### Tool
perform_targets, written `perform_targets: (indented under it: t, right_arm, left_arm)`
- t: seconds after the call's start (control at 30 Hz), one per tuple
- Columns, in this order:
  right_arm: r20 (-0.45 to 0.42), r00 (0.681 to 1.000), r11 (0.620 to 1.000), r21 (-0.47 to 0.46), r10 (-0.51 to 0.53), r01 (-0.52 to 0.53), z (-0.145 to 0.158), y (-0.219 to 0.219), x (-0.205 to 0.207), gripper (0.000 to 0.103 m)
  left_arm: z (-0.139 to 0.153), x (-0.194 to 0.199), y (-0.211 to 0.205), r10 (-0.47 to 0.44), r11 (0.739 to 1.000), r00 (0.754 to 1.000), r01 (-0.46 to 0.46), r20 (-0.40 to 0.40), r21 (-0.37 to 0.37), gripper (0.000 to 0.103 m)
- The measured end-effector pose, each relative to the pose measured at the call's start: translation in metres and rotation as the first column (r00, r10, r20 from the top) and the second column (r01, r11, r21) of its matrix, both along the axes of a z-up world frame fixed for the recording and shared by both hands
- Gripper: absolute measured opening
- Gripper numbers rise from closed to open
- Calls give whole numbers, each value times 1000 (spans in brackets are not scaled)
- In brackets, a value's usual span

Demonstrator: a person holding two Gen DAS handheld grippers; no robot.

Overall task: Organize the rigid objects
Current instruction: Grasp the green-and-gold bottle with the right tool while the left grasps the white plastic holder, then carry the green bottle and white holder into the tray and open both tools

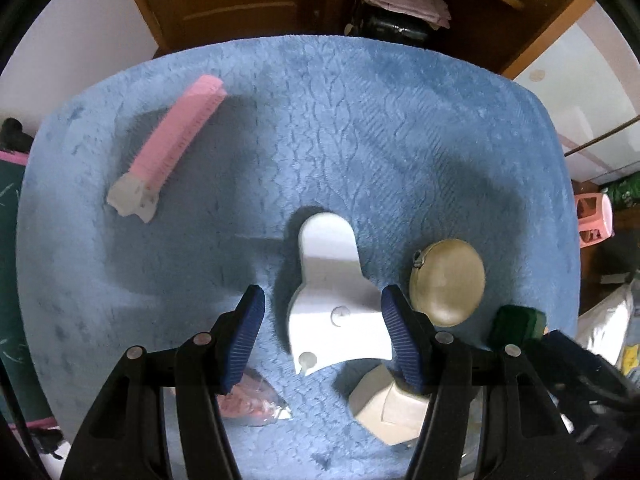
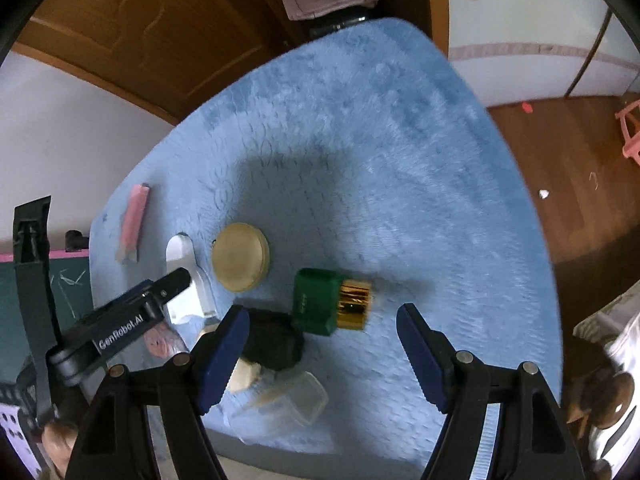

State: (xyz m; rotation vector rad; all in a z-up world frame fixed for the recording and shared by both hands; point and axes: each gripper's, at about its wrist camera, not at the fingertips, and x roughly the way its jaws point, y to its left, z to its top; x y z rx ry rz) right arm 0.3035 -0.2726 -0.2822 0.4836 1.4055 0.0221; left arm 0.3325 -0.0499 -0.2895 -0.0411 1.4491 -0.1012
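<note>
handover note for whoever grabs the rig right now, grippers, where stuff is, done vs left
Left gripper: open, straddling the white plastic piece, not gripping.
Right gripper: open, empty, above the blue mat near the green bottle with gold cap.
Also loose on the mat: pink comb far left, round beige case, black object, clear case.
Nothing looks sorted yet; all items are left.
</note>
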Motion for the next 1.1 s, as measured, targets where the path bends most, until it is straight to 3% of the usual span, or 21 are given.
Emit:
perform_targets:
  t: [0.1,0.33,0.73,1.1]
  right_arm:
    - [-38,999,1000,-30,2,-3,-10,10,9,74]
    - [-122,992,995,-98,-1,-11,-31,20,16,45]
    - [-63,998,994,-107,16,-23,-34,20,-1,44]
    - [37,997,998,5,68,-68,-21,2,-32,44]
  left_arm:
    - [-6,2,-6,-5,1000,1000,5,-24,9,65]
    - [-19,-5,-13,-18,998,999,19,-31,53,65]
    - [-13,-21,-34,-31,994,997,24,68,108,59]
    - [27,-57,-50,-52,981,982,16,183,192,59]
